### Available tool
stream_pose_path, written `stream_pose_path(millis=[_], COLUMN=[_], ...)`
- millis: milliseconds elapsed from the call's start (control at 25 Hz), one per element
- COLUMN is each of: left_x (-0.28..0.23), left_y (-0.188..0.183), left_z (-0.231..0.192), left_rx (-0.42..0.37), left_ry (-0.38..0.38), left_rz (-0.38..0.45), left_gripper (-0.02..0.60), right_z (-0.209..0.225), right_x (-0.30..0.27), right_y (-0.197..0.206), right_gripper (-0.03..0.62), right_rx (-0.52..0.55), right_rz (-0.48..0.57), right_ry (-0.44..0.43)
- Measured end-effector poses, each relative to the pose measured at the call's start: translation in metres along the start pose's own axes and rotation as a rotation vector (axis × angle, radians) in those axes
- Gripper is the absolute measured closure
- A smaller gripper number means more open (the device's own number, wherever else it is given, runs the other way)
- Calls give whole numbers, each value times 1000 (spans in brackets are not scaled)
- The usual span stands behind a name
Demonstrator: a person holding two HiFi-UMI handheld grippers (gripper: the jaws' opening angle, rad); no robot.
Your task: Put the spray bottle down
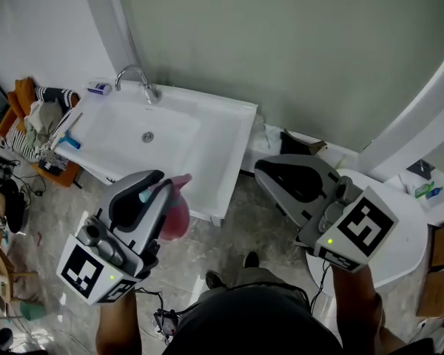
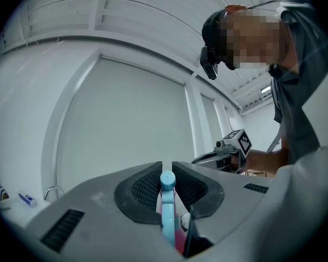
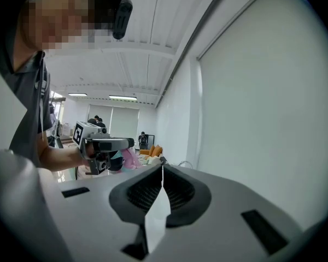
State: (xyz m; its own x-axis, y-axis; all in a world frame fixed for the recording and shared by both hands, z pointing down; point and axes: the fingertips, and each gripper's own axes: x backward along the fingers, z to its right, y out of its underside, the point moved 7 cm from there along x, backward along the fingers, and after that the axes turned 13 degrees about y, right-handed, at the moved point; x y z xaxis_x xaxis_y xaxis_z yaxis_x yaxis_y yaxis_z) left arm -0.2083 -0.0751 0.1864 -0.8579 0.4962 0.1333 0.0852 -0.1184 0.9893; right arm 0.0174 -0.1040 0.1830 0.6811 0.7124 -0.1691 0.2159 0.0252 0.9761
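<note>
Clamping the spray bottle [image 1: 175, 214], the left gripper [image 1: 160, 186] has its jaws drawn in to a narrow gap. In the left gripper view the bottle's blue nozzle [image 2: 167, 185] stands pinched between the dark ribbed pads, with a little of the pink body visible below it. The bottle is in the air, resting on nothing, and in the head view it hangs over the floor [image 1: 240, 224] just in front of the front rim of the white sink [image 1: 233, 143]. The right gripper [image 1: 261, 169] is closed, its two pads meeting at the tips with only a thin slit behind them and nothing between them. It is level with the left gripper and well apart from it. Both jaw ends point forward, toward the wall [image 1: 281, 43], and each forearm comes up from the bottom of the head view, the left forearm [image 1: 117, 325] under its marker cube and the right forearm [image 1: 355, 302] under the other. The sink has a chrome faucet [image 1: 137, 80] at its back edge and a drain at its middle. A white round surface [image 1: 403, 246] stands to the right, beneath the right gripper's marker cube. The floor is pale marbled tile, the wall a plain grey-green, and a heap of clothes [image 1: 37, 117] and clutter lies left of the sink.
</note>
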Motion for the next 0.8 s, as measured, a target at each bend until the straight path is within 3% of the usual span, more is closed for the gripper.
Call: stream_pose_path(millis=[360,600,800], left_x=[-16,-74,-95], left_y=[3,6,8], left_z=[-1,-10,-19], left_rx=[-32,-27,-28], left_ry=[-64,-108,-126], left_rz=[-14,-56,-66], left_gripper=[528,528,528], right_z=[24,86,109], right_x=[-10,-14,-20], right_y=[4,15,24], right_gripper=[583,583,583], right_rx=[6,-20,-31], right_rz=[49,44,37], right_ry=[-56,-107,-122])
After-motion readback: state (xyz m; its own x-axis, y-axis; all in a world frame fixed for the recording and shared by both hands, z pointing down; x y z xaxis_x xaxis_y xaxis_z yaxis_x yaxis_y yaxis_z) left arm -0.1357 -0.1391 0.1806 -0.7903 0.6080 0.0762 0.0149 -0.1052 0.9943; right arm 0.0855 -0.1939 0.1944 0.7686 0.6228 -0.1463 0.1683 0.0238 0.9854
